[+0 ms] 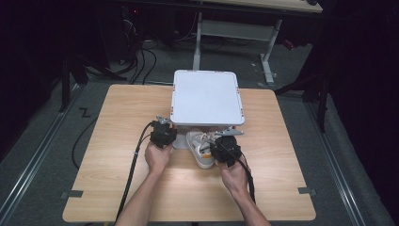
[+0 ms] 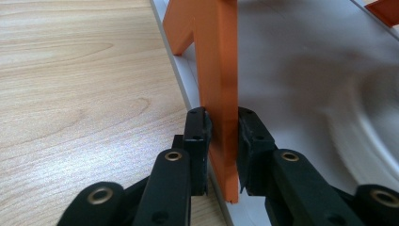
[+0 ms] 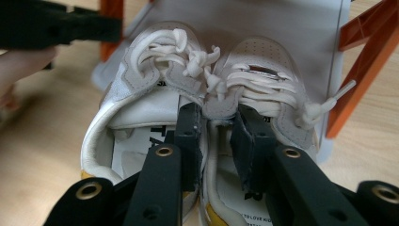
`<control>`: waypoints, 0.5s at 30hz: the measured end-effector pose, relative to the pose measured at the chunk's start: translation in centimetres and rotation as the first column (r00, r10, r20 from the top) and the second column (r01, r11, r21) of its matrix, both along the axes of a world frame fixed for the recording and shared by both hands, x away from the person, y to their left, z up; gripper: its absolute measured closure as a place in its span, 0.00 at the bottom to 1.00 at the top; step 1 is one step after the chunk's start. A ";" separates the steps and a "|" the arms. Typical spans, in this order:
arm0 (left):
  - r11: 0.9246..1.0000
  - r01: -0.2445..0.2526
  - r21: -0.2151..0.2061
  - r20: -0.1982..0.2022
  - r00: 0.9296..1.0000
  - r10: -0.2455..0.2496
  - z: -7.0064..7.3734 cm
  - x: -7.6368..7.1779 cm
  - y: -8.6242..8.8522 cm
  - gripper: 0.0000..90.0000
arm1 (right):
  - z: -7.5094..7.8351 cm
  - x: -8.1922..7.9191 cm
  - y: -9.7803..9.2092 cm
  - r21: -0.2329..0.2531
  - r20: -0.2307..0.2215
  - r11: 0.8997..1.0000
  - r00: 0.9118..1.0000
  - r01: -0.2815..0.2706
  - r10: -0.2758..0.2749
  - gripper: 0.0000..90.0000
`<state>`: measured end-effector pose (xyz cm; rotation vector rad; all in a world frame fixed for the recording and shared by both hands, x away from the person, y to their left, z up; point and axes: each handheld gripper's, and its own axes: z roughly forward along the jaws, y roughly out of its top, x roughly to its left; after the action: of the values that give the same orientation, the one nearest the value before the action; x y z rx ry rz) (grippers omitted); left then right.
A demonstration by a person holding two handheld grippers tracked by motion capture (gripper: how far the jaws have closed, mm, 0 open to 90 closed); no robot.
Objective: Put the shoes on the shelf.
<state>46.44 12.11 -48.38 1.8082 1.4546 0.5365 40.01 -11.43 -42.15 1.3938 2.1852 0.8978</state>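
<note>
Left gripper (image 2: 223,141) clamps the rack's orange leg (image 2: 219,84); at its three o'clock, right gripper (image 3: 219,136) pinches both shoes (image 3: 207,108).

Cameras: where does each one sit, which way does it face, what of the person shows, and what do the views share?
High view: fixed above the person's side, looking forward and down on the table; forearms, both hands, both grippers.
Left gripper view: rides the left gripper, looks along its jaws, shut on an orange leg of the white rack.
Right gripper view: rides the right gripper, jaws pinching the pair of shoes; the other hand at left.
Shared: shoes, rack.
</note>
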 end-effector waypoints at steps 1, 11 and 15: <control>1.000 0.001 0.001 -0.001 1.000 -0.001 0.0 0.0 0.0 0.84 | -0.2 0.4 0.2 0.000 0.001 1.000 1.000 0.008 -0.008 0.81; 1.000 0.002 -0.004 -0.001 1.000 -0.002 0.0 0.0 0.1 0.84 | -1.3 3.1 1.7 0.004 0.014 0.998 0.998 0.061 -0.061 0.80; 1.000 0.007 -0.007 -0.001 1.000 -0.007 0.0 -0.1 0.1 0.84 | -1.6 3.7 2.0 0.008 0.029 0.997 0.996 0.078 -0.079 0.79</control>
<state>46.38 12.23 -48.42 1.8073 1.4488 0.5265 43.71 -9.39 -43.77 1.4500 2.0926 0.8919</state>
